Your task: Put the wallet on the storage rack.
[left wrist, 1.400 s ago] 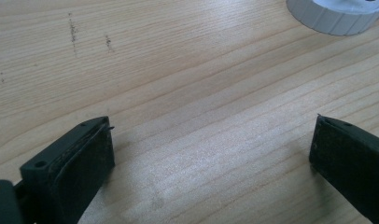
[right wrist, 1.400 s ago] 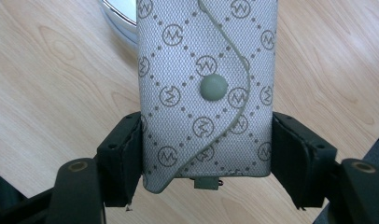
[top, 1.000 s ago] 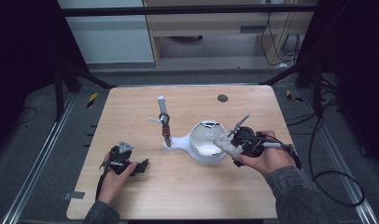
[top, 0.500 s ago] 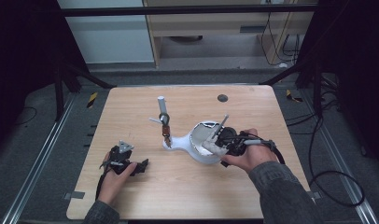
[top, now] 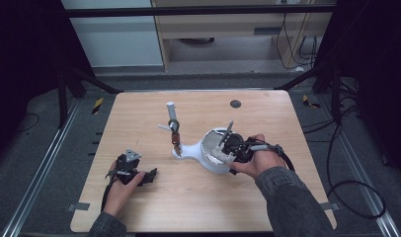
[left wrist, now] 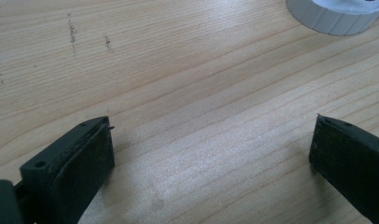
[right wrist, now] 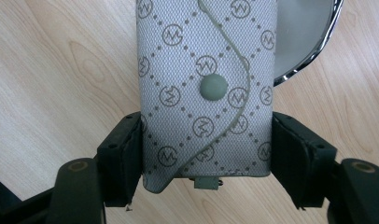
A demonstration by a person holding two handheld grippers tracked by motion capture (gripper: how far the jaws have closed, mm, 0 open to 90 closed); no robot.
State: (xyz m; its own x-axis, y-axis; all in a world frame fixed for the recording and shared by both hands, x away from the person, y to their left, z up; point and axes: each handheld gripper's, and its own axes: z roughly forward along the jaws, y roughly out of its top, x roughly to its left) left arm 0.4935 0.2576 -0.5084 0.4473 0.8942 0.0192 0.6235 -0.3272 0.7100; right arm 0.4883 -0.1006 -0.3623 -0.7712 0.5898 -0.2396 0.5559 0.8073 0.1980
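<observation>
Jaws on the right gripper (right wrist: 206,158) are clamped on the two long sides of a grey pouch (right wrist: 206,88), a fabric case with a wavy flap and one round snap in the middle. From the high view, that gripper (top: 223,150) sits over a white bowl-shaped thing (top: 211,163) with a handle-like neck running toward a small stand (top: 174,128) mid-table. In the right gripper view a shiny chrome-edged rim (right wrist: 313,42) pokes out from behind the pouch's far end, so the pouch looks to be hovering right at that rim.

Step-wise, this reads as the carry-and-place part: pouch already picked up and being brought to the bowl. Next move probably needs the pouch lowered so its far end clears the rim and settles inside, then the jaws eased apart without dragging the fabric back out. Whether it's touching the bowl yet can't be told.

Left gripper (top: 132,170) rests near the table's (top: 267,207) front-left edge, jaws spread wide with only bare wood between them.

Writing-wise: the pouch is covered in a repeating circle logo with a zigzag "M" or "W" inside, set in a dotted diamond grid. No readable brand name anywhere.
</observation>
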